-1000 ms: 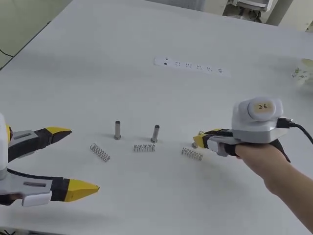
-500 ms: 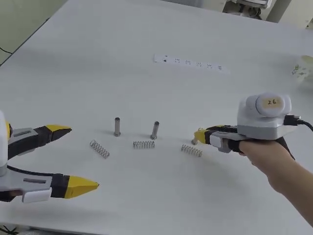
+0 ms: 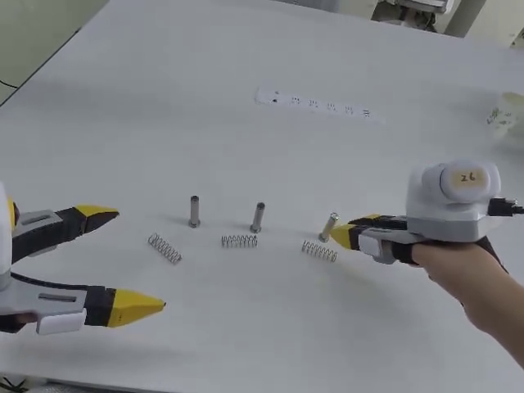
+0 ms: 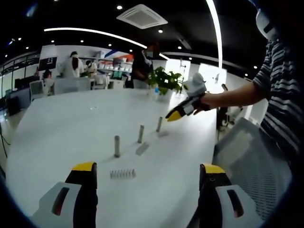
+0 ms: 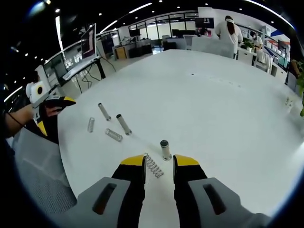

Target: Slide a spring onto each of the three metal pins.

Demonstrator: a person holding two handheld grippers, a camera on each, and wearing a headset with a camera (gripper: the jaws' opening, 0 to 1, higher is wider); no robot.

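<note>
White worktable [image 3: 246, 147]. Three short grey metal pins stand upright on it in one row, long axes vertical, shafts bare: the middle pin [image 3: 258, 217], the left pin [image 3: 194, 211] and the right pin [image 3: 329, 227].

Three small steel coil springs lie flat on the table, all on the near side of the row.
- The middle spring [image 3: 239, 241] is just in front of the middle pin, its axis parallel to the row.
- The left spring [image 3: 164, 248] is well to the left of the middle pin, its axis skewed, with its right end nearer the person.
- The right spring [image 3: 318, 251] is to the right of the middle pin, its axis nearly along the row.

Tongs:
- The left gripper [image 3: 123, 259] is far left of the middle pin and nearer the person. Its yellow-tipped jaws are spread wide, hold nothing and point right.
- The right gripper [image 3: 344, 234], carried by a hand [image 3: 458, 266], is to the right of the middle pin and points left. Its jaws are almost together, with a narrow gap and nothing clamped. The tips are just beside the right pin and right spring.

A long white power strip [image 3: 319, 105] lies well beyond the middle pin.
</note>
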